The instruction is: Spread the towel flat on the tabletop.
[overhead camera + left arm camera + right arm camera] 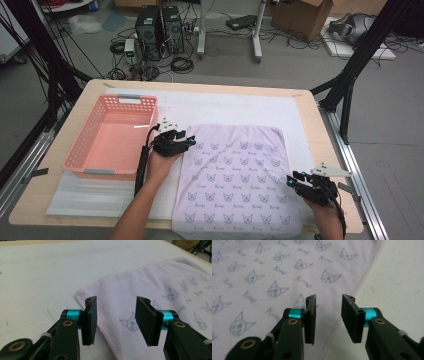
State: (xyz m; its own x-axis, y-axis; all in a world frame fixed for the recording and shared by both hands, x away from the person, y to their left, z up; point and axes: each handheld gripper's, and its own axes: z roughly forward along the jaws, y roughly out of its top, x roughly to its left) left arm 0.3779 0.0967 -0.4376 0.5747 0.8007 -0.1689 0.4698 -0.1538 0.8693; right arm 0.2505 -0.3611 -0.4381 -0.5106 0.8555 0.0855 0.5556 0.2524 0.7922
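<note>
A lab or recording workspace: two black computer towers [160, 31] stand on the grey floor amid tangled cables [182, 64], cardboard boxes [302, 16] sit behind, and black frame struts [357, 57] flank the wooden desk [80, 107].

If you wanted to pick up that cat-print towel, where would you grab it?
Probably by its corners. The towel lies flat on the table, so only its hemmed edges give the jaws something to pinch. The left gripper, jaws open, already faces the far left corner; the right gripper, also open, sits over the right hem. Come in low from outside each edge.
</note>
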